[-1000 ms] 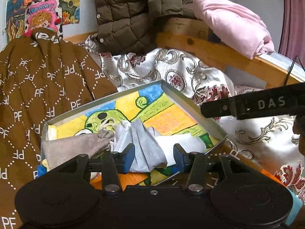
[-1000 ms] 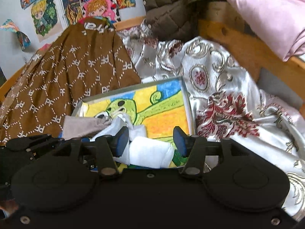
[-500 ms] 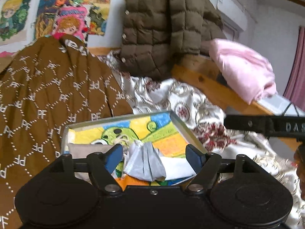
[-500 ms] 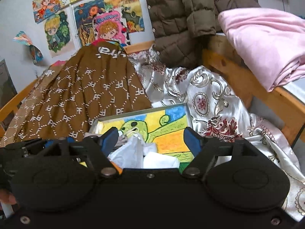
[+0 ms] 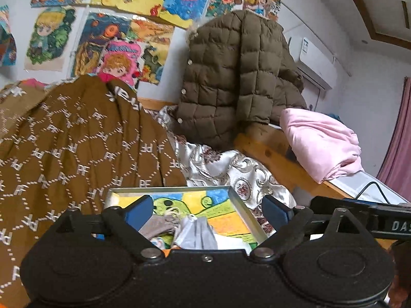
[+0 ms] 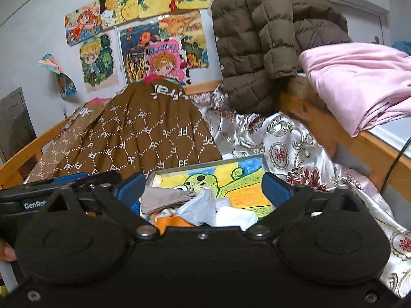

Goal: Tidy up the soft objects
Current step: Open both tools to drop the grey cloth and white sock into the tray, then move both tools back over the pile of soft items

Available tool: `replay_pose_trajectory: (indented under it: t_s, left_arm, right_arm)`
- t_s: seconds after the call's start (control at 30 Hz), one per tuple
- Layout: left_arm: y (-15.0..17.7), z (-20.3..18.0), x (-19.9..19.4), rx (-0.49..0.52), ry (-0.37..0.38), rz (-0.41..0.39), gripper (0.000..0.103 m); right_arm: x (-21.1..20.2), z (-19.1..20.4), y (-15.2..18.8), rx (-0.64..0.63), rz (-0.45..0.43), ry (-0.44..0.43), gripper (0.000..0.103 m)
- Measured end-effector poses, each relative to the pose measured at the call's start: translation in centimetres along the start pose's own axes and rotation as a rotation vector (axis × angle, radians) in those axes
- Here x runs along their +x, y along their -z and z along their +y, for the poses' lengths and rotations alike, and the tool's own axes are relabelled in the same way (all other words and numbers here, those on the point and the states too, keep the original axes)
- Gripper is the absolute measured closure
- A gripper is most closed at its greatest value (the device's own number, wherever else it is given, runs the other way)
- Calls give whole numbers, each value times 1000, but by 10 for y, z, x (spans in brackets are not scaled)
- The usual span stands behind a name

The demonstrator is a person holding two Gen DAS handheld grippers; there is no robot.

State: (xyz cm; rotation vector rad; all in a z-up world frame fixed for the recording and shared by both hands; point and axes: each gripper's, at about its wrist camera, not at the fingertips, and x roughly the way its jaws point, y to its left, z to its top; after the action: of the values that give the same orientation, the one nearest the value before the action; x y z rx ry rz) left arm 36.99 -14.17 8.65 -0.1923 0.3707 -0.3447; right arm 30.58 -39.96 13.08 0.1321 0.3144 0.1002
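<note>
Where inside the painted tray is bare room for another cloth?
The shallow metal tray is free at its far half, over the green cartoon drawing. Its near end is crowded: taupe cloth, grey cloth, white cloth.

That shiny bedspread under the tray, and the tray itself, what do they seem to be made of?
The bedspread looks like satin or a similar glossy woven fabric: silvery sheen, soft folds, woven floral medallions. The tray appears to be thin metal: its rim is grey, straight and sharp-edged; a colourful cartoon picture covers its floor.
</note>
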Motion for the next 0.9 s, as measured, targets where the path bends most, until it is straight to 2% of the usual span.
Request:
replay_pose_trajectory:
  t_s: [0.23, 0.47, 0.7, 0.9]
  left_arm:
    - [11, 13, -39, 8, -35, -26, 5]
    - [26, 29, -66, 33, -54, -15, 4]
    - [40, 37, -87, 13, -61, 17, 1]
    - [64, 40, -97, 2, -44, 89, 1]
  right_arm:
    - [-43, 17, 13, -48, -32, -4, 1]
    - [-73, 30, 37, -98, 2, -26, 1]
    - [-96, 50, 68, -129, 97, -56, 1]
    - [-105, 59, 93, -143, 190, -81, 1]
